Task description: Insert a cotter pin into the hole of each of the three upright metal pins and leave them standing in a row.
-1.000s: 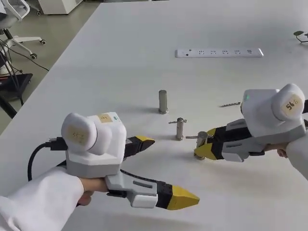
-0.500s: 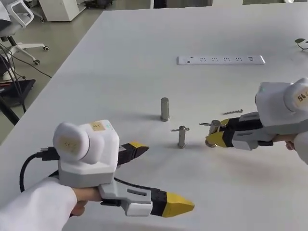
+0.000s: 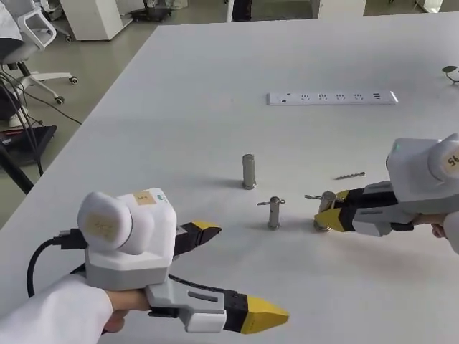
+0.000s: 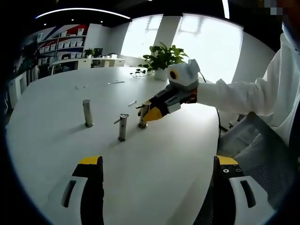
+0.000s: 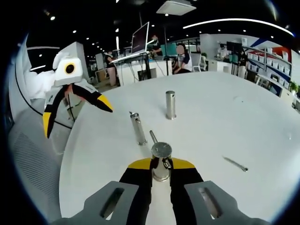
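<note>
right gripper (image 3: 324, 214) slid its pin (image 5: 161, 152) rightward; jaws hide its base.

Left tool (image 3: 245, 271): white rounded housing, grey trigger body, black jaws with yellow tips. Pale yellow labels (image 3: 143, 198) on the housing; a black cable (image 3: 36, 258) exits its rear. Right tool (image 3: 326, 208): same white housing, black jaws, yellow tips, round label (image 3: 450, 162) with dark print. The person wears white sleeves (image 3: 54, 315) on both arms.
</note>
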